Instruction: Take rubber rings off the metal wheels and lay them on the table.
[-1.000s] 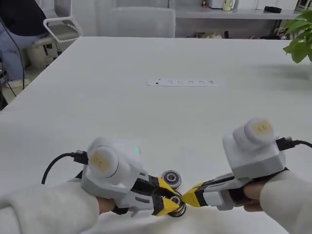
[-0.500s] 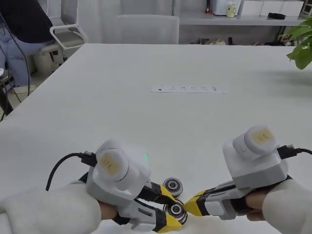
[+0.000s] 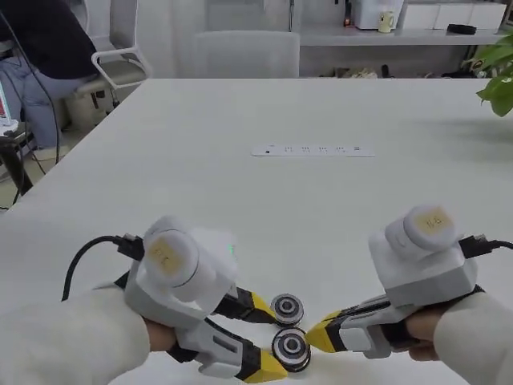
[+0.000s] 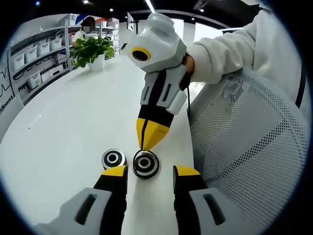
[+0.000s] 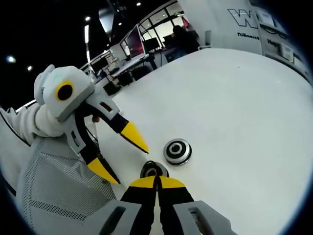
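white table (image 3: 321, 208): my left gripper (image 4: 150, 172) open around near wheel (image 4: 145, 164), right gripper (image 5: 157, 182) closed at its rim; next i'd clamp, then peel the ring (image 4: 134, 164).

Broad white tabletop (image 3: 240, 112), matte, evenly lit. White power strip (image 3: 313, 150) lies flat mid-table. Pale chair (image 3: 244, 52) stands at the far edge; office chair with armrest (image 3: 112, 64) off the left corner. Leafy plant (image 3: 498, 68) at right. Back counter (image 3: 377, 32) carries white boxes. Left gripper view: wall shelves of bins (image 4: 34, 54), ceiling strip lights (image 4: 150, 6), mesh chair back (image 4: 244, 147).
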A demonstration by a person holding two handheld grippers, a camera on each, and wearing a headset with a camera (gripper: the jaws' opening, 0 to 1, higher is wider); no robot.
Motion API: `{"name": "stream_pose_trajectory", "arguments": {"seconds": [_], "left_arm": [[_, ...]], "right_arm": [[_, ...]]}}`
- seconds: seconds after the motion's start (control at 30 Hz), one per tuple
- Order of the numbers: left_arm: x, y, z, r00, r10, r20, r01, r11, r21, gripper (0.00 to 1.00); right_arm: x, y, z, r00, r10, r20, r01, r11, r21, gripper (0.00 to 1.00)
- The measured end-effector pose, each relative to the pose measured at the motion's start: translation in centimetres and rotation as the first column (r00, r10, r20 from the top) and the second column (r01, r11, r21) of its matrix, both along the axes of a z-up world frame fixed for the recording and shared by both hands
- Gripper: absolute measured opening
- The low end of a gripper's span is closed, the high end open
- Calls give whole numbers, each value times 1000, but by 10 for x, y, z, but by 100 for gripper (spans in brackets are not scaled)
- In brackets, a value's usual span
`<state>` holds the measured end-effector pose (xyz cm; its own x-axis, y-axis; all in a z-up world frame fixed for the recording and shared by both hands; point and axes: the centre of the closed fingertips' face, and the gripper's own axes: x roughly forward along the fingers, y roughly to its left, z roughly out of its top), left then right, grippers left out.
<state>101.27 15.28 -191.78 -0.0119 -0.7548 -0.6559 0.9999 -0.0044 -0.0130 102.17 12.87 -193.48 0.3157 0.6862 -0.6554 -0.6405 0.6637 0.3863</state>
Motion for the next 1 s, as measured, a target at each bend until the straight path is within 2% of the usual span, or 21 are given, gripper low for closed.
{"name": "stream_pose_trajectory", "arguments": {"seconds": [0.13,0.3,0.37,0.47,0.5,0.57,0.63,0.7,0.8,0.9,1.0], "left_arm": [[2,3,9,1000,25,-6,-25,999,-19,35],[3,12,13,999,47,-1,-47,999,-12,40],[3,16,17,996,85,-35,-86,996,-21,41],[5,22,26,992,120,-43,-122,991,-56,44],[7,25,30,988,144,-52,-148,987,-69,46],[11,32,36,983,178,-51,-183,979,-95,51],[15,39,39,975,215,-57,-220,970,-103,52],[20,47,45,964,258,-69,-265,956,-126,53],[23,58,52,949,306,-69,-313,936,-157,57],[21,63,55,946,317,-64,-323,931,-170,61],[15,66,55,952,303,-46,-307,935,-176,67]], "right_arm": [[0,-1,5,1000,-7,11,7,1000,7,0],[4,-2,13,999,-31,29,30,999,28,0],[4,-3,14,999,-40,31,39,999,30,0],[4,-4,16,998,-46,35,45,999,31,0],[4,-4,17,998,-46,38,45,998,34,0],[5,-2,20,998,-46,43,44,998,42,0],[6,-1,23,998,-47,51,44,998,46,0],[6,0,26,997,-48,58,45,998,54,0],[9,0,32,995,-57,79,52,997,65,0],[11,0,40,993,-73,92,64,993,95,0],[13,1,45,991,-82,103,71,991,109,0]]}}
